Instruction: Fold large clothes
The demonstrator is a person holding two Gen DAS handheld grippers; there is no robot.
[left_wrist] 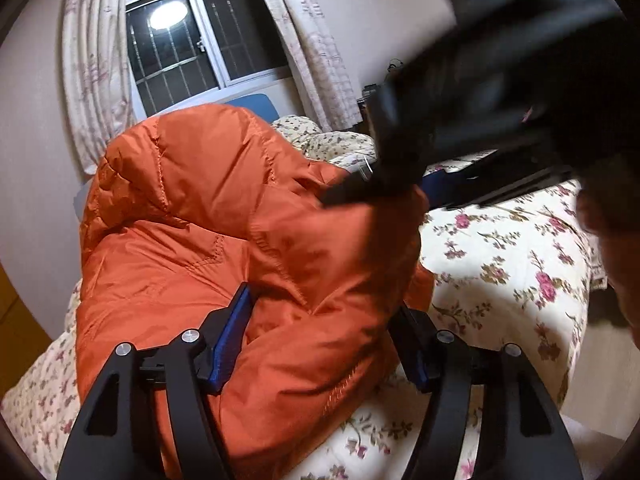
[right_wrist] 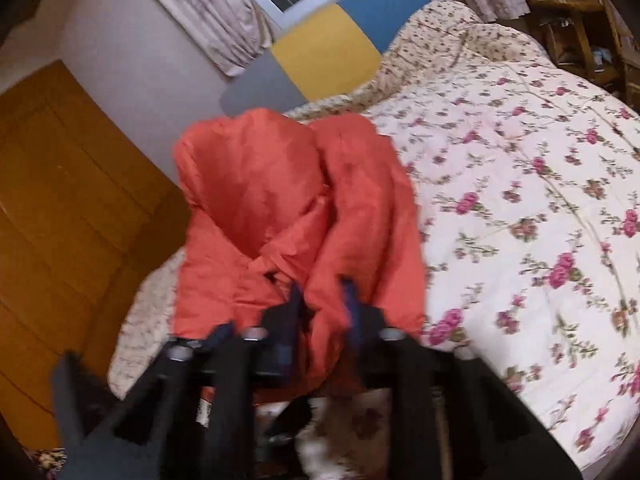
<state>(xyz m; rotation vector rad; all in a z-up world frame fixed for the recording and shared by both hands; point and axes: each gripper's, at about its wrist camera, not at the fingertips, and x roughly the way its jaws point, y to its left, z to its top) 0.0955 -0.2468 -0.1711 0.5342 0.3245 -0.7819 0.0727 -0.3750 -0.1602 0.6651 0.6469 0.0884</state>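
A puffy orange jacket (left_wrist: 224, 216) is bunched up on the left side of the floral bed quilt (left_wrist: 500, 260). My left gripper (left_wrist: 324, 300) is open, its blue-padded fingers (left_wrist: 230, 340) spread wide around the jacket's lower bulge. Coming in from the upper right, my right gripper (left_wrist: 368, 188) pinches the jacket's upper right edge. In the blurred right wrist view, the right gripper (right_wrist: 322, 292) is shut on a fold of the orange jacket (right_wrist: 256, 208), and fabric hangs down between its fingers.
The quilt (right_wrist: 520, 200) stretches away flat to the right of the jacket. A headboard of grey, yellow and blue panels (right_wrist: 332, 48) stands behind it. Wooden panelling (right_wrist: 60, 200) lies to the left, a curtained window (left_wrist: 180, 40) behind, and a cluttered wooden stand (right_wrist: 580, 20) far right.
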